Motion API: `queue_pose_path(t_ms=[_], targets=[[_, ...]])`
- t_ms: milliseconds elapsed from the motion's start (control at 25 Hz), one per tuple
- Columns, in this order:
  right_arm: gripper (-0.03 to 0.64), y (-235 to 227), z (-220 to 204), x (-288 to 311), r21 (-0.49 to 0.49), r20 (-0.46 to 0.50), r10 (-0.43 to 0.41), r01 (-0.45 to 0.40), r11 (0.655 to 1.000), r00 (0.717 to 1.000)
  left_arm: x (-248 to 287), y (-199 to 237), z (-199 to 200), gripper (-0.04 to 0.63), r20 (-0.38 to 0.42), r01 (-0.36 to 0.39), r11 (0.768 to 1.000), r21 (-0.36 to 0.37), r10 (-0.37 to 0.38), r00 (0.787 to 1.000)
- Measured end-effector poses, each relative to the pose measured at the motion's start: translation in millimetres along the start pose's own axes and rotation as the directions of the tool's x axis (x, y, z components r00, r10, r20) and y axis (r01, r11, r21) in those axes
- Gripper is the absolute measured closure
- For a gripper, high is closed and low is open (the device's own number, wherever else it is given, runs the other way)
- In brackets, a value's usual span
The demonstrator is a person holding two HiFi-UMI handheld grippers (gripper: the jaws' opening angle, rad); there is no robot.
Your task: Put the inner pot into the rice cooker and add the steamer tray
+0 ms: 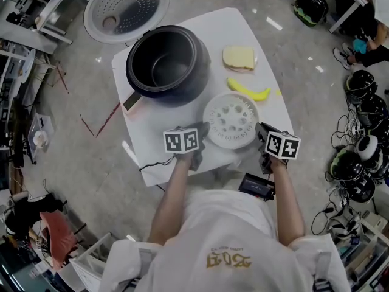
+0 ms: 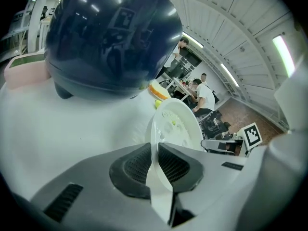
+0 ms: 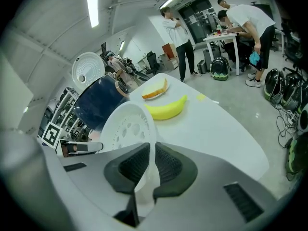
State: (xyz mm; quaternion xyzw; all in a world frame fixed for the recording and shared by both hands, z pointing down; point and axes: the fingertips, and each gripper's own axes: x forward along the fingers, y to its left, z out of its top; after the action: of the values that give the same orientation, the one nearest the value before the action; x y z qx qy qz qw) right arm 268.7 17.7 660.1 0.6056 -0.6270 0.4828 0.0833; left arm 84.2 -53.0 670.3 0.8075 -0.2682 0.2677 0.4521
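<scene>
The white perforated steamer tray point(image 1: 231, 120) lies on the white table point(image 1: 273, 53), in front of the dark rice cooker point(image 1: 167, 62). The cooker's lid point(image 1: 126, 8) is tipped back open, and its dark inside shows. My left gripper point(image 1: 203, 132) is shut on the tray's left rim. In the left gripper view the thin rim point(image 2: 175, 126) runs between the pads point(image 2: 134, 167). My right gripper point(image 1: 260, 132) is shut on the right rim, and the right gripper view shows the tray point(image 3: 127, 126) clamped between its pads point(image 3: 168, 167). The cooker point(image 2: 110, 37) looms just beyond the tray.
A banana point(image 1: 249, 90) and a slice of bread on a plate point(image 1: 238, 58) lie right of the cooker. A black device point(image 1: 258, 186) sits on the floor by the table's near edge, and a cable point(image 1: 155, 162) trails off the left. People stand at desks far off point(image 3: 240, 23).
</scene>
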Motion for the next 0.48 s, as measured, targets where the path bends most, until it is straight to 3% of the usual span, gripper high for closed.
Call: queue_pose_path(t_ms=[480], targets=[[0.574,15,27,-24,0.022,0.064,0.065,-0.066,0.998,0.996,-24,-26,26,0.539,0.071,0.016,1.0,0.015,-0.017,0.997]])
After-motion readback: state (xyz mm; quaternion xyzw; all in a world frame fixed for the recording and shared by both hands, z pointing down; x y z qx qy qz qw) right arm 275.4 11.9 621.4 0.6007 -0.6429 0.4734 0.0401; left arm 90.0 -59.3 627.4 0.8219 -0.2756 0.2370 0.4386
